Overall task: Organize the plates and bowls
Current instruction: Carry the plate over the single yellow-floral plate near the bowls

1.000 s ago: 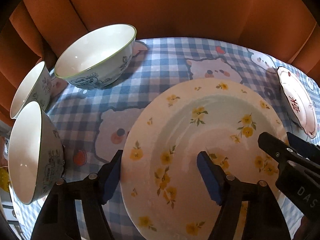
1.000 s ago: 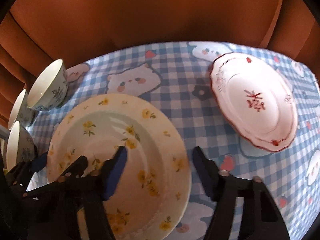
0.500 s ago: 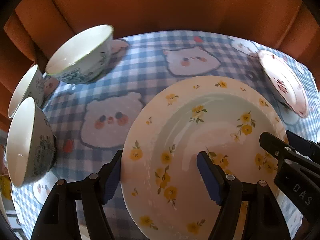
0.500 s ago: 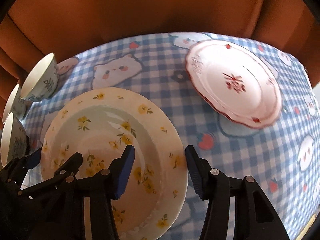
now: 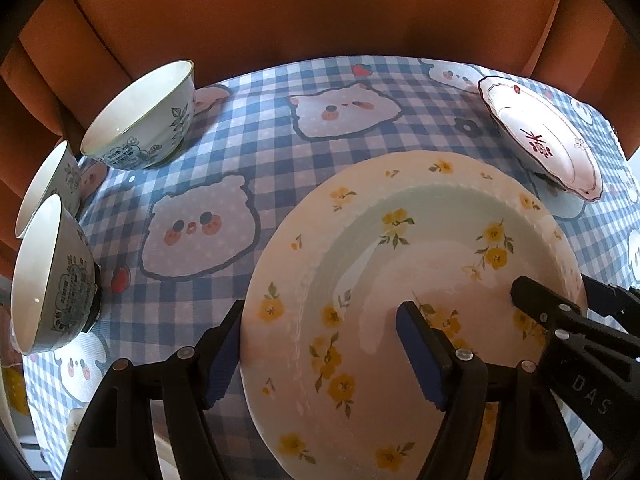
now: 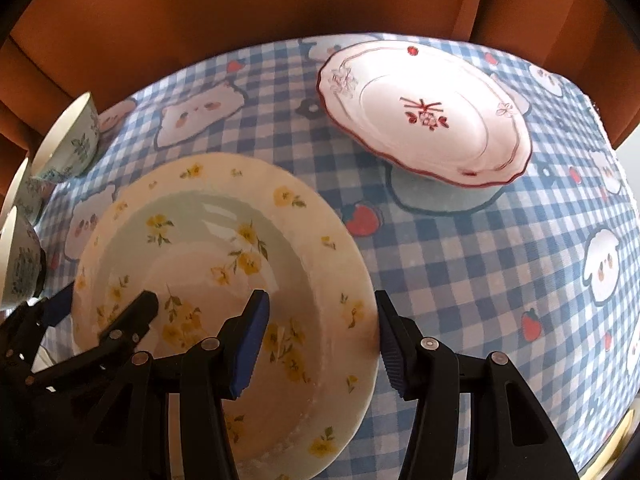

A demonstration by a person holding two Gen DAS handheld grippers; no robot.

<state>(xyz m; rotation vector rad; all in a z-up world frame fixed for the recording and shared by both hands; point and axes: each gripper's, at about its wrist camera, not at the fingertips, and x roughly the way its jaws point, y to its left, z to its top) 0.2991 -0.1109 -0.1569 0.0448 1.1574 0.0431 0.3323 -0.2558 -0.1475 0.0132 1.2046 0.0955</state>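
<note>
The yellow-flowered plate (image 5: 400, 260) sits near the table's (image 5: 280, 160) near edge, about midway between its left and right edges, taken from both sides. The left gripper (image 5: 320, 320) straddles its left rim, outer pad against the edge and inner pad over the well. Its jaws are opening slightly with the rim band between them. The right gripper (image 6: 322, 304) clamps the right rim the same way. Two grips probably suit a wide, shallow plate that would tip from one side. The red-trimmed plate (image 6: 424, 120) lies apart toward the far right corner, likely the stacking spot. Three bowls (image 5: 140, 120) stand together along the left edge, apparently already grouped, which leaves the plates to sort.
</note>
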